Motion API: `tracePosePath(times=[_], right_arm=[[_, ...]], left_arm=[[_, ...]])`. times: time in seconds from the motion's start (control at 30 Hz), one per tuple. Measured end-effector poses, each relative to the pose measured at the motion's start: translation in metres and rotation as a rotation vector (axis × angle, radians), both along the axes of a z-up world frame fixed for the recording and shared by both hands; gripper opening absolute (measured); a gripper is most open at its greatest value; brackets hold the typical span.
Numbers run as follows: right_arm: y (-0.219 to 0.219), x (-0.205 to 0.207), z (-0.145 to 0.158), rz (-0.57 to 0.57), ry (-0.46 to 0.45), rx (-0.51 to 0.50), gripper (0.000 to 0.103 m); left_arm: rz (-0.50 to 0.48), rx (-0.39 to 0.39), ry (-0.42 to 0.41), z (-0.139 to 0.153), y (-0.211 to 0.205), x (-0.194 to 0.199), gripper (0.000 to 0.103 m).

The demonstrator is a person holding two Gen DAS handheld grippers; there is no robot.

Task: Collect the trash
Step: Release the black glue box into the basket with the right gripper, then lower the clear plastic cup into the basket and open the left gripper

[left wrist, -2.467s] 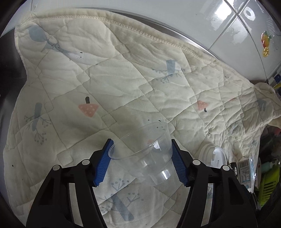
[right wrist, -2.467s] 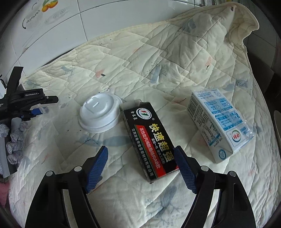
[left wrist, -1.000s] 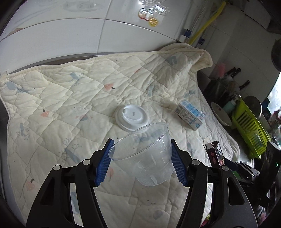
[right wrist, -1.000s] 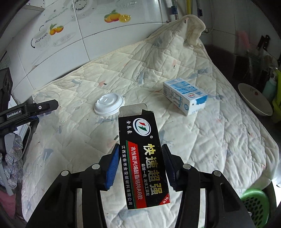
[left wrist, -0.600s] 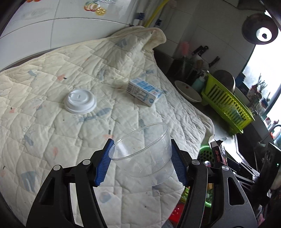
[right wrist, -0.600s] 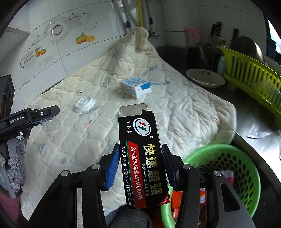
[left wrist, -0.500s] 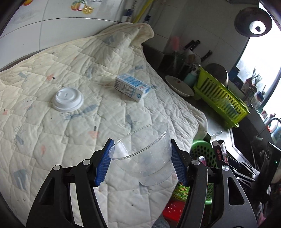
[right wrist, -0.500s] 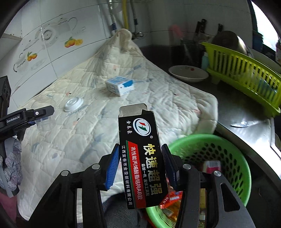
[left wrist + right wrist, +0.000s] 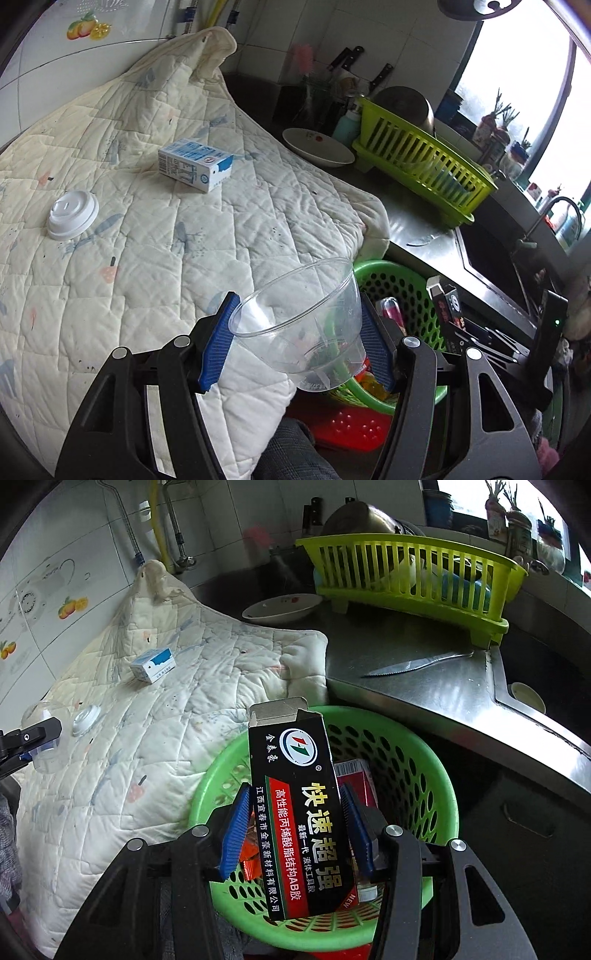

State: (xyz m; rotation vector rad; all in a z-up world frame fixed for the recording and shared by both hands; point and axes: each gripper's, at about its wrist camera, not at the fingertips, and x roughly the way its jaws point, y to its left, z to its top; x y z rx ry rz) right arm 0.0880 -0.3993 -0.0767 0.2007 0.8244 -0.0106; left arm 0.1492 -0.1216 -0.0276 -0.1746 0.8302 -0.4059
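Right hand-held gripper [image 9: 293,832] at the bottom centre of its view is clamped on the black glue box [image 9: 301,814], blue pads pressing its two long sides, the box upright with its open flap on top, and it hangs directly over the green basket [image 9: 441,775] in the lower middle of the frame. Over on the other camera, the left hand-held gripper [image 9: 297,341] at the bottom centre is closed on the clear plastic cup [image 9: 301,326], pads against its rim on both sides, the cup tipped with its mouth toward the upper left; it sits above the edge of the quilt [image 9: 147,240], just left of the basket, which shows at lower right of that view. So where does the job stand? The basket already has some trash in it, a red carton and orange wrappers by the look of it, and two more pieces are in the air, neither one dropped yet. The glue box looks ready to release; the cup seems to need a little more travel to the right. Left on the quilt: the blue-and-white carton [image 9: 195,169] in the upper left area and the white lid [image 9: 72,215] at the far left, well apart from the basket. Beyond that, the steel counter [image 9: 424,690] carries a knife, a bowl and a yellow-green dish rack.
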Motion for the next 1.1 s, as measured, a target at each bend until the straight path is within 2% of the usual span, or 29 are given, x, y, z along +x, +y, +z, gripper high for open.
tracePosePath(times=[0.03,0.13,0.33,0.53,0.77,1.1], right_arm=[[-0.002,-0.001,-0.002,-0.001,0.002,0.011,0.049],[-0.006,-0.006,-0.002,-0.007,-0.009,0.028,0.061],[-0.01,-0.018,0.004,-0.013,-0.034,0.018,0.061],[-0.019,-0.037,0.013,-0.031,-0.066,0.033,0.067],[-0.03,-0.057,0.016,-0.061,-0.09,0.03,0.071],[-0.045,-0.069,0.011,-0.094,-0.09,0.071,0.071]], left_arm=[[-0.008,0.004,0.001,0.0,-0.003,-0.001,0.062],[-0.023,0.016,0.005,-0.003,-0.012,0.0,0.062],[-0.072,0.038,0.012,-0.007,-0.035,0.001,0.062],[-0.148,0.075,0.013,-0.013,-0.07,-0.003,0.063],[-0.225,0.128,0.045,-0.033,-0.111,-0.005,0.063],[-0.279,0.167,0.054,-0.044,-0.137,-0.004,0.067]])
